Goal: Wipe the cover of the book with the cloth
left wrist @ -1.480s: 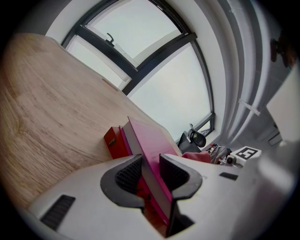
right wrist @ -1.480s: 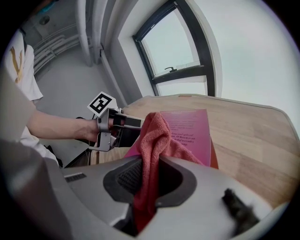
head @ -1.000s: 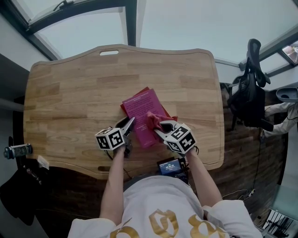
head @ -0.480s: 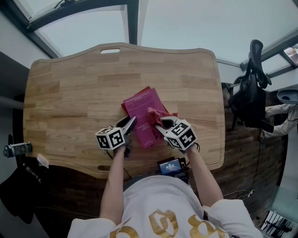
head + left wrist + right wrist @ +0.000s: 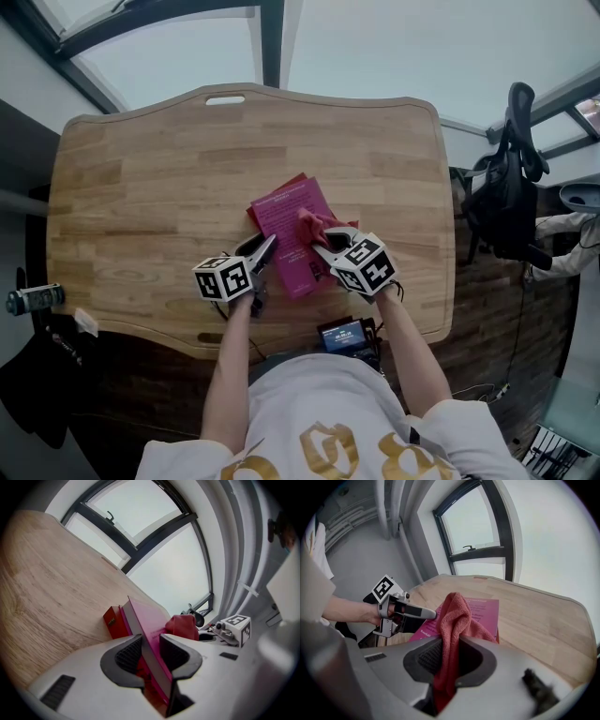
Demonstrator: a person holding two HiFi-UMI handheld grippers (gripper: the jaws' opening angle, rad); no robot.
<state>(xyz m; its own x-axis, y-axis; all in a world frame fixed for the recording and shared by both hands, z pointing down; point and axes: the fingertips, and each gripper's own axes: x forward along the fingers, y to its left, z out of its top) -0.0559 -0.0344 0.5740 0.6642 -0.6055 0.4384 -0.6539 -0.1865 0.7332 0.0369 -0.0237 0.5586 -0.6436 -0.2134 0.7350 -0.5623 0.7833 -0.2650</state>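
Item 1: desk (image 5: 150,187), pale wood with rounded corners and a slot handle cut at the far edge.

Item 2: book (image 5: 281,211), magenta cover with small print, lying flat near the middle of the desk, slightly skewed. A red item (image 5: 115,622) sits under its far left corner, partly showing; what it is cannot be told.

Item 3: cloth (image 5: 314,225), red and bunched, resting on the right part of the book's cover.

Item 4: left hand-held gripper (image 5: 265,251), jaws clamped on the near left edge of the book; the book's edge stands between the ribbed pads.

Item 5: right hand-held gripper (image 5: 323,248), jaws closed on the cloth, which rises out of them in a fold and drapes forward onto the cover. The two hand-held grippers lie close together, apart, with the book between them.

Item 6: small device with a lit screen (image 5: 342,335), at the desk's near edge, below the right hand.

Item 7: dark chair with a bag (image 5: 502,187), off the desk's right side.
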